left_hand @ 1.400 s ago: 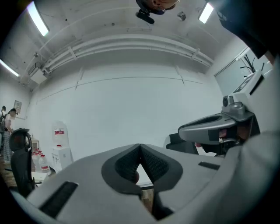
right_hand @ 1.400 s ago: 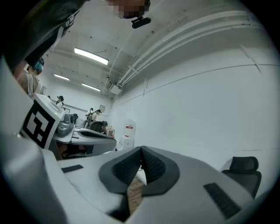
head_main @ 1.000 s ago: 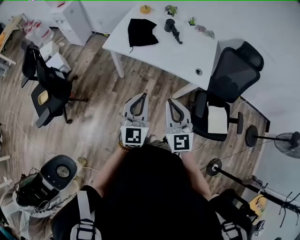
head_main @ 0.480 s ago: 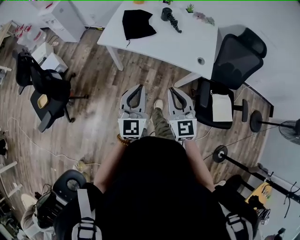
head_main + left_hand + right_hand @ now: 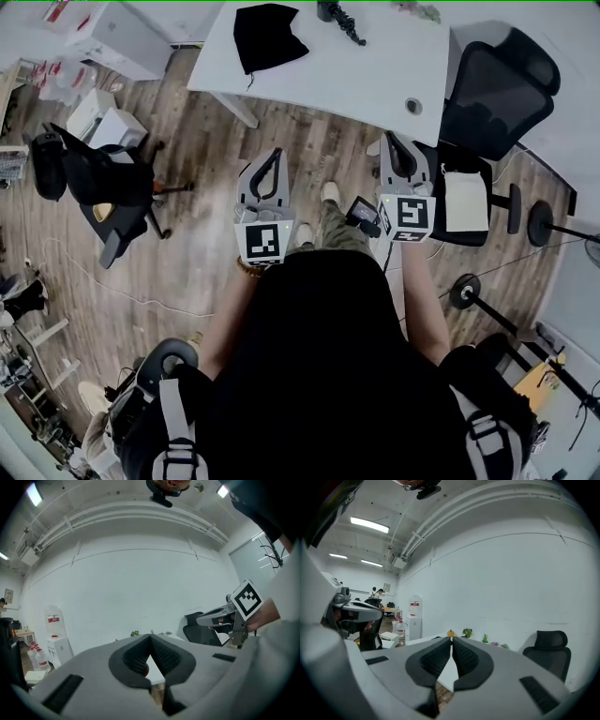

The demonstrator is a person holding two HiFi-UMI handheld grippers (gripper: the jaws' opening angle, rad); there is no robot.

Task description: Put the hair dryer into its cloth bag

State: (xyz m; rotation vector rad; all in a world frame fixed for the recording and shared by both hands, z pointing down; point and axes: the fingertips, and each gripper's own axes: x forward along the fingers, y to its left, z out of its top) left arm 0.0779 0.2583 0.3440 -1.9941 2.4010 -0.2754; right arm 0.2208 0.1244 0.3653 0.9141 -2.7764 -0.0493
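**Both claws closed, table ahead**

Your left gripper (image 5: 273,155) and right gripper (image 5: 390,141) have their jaws together and hold nothing. The hair dryer (image 5: 342,19) lies on the white table (image 5: 356,80), near the black cloth bag (image 5: 266,36) but not touching it.

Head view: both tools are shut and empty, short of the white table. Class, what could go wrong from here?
1. The right tool is close to the black office chair and might knock it.
2. The cloth bag lies flat and limp on the table; its mouth may be hard to open.
3. The left tool is shut too; unopened, either may shove the hair dryer rather than grip it.
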